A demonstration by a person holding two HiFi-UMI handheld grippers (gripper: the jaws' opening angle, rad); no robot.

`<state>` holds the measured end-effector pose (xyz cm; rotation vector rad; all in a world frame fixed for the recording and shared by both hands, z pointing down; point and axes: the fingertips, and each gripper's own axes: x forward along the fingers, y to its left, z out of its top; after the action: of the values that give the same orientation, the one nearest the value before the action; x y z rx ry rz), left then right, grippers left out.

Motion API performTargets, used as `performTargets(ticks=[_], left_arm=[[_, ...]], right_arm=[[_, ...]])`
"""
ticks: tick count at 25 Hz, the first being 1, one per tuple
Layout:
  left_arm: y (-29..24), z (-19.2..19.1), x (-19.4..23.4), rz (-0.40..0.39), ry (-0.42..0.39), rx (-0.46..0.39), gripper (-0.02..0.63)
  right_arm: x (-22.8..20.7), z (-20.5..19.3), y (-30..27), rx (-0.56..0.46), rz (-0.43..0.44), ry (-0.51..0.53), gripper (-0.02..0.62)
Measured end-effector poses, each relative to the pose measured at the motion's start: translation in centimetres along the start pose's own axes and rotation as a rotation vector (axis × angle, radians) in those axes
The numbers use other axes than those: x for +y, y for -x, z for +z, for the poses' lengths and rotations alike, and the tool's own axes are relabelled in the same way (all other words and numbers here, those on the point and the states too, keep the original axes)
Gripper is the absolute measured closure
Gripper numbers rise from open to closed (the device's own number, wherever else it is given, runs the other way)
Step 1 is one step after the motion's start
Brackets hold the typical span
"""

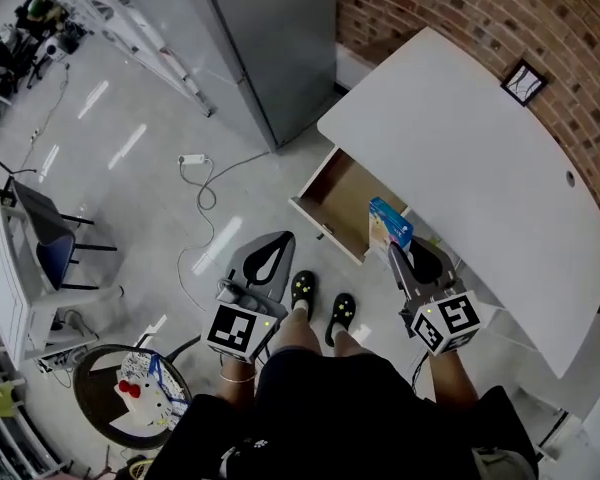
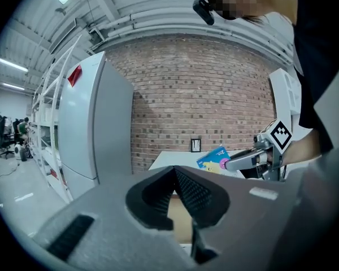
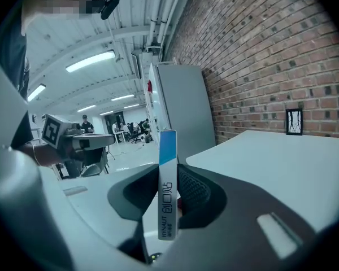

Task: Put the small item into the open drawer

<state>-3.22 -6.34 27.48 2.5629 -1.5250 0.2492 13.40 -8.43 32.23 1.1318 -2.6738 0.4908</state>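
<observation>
1. Your R gripper (image 1: 396, 256) pinches 1 small blue-and-white box (image 3: 167, 179). The pads press on both flat faces, and the box stands upright on its narrow edge.
2. In the head view the box sits at the right end of the open drawer (image 1: 342, 196), close to the desk edge. It looks to be above the drawer, not yet inside (the drawer floor shows bare, wood-brown).
3. Your L gripper (image 2: 175, 176) is empty, fingers pressed together at the tips. It's held low on the left, well apart from the drawer.
4. Progress, as I judge it: pick-up done, carry approx. done. Left to do: lower the box into the drawer, then let go.
5. Count: 1 box, 1 open drawer, 1 white desk (image 1: 470, 168) w/ the drawer pulled out from under it, 2 grippers.
</observation>
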Motion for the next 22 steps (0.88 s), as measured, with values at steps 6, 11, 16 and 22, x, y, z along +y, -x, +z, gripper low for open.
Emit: performTargets(ticks=[6,11,16,22], left_arm=[[-1.9,-2.3,1.9,-0.022,0.019,0.030,0.609],[-3.2,-3.5,3.2,-0.027,0.033,0.021,0.609],[-4.1,-5.3,4.4,-0.030,0.058,0.027,0.609],[-4.8,-7.8,5.6,-0.025,0.093,0.036,0.609]], right_arm=[[-0.9,-1.5,-2.5,0.033,-0.024,0.012,0.489],[-1.4,-3.4,-4.1,0.077,-0.036,0.009,0.489],[-1.9,-5.2,-5.8,0.118,-0.045,0.025,0.489],[-2.3,-7.2,-7.4,0.156,-0.052,0.035,0.489]])
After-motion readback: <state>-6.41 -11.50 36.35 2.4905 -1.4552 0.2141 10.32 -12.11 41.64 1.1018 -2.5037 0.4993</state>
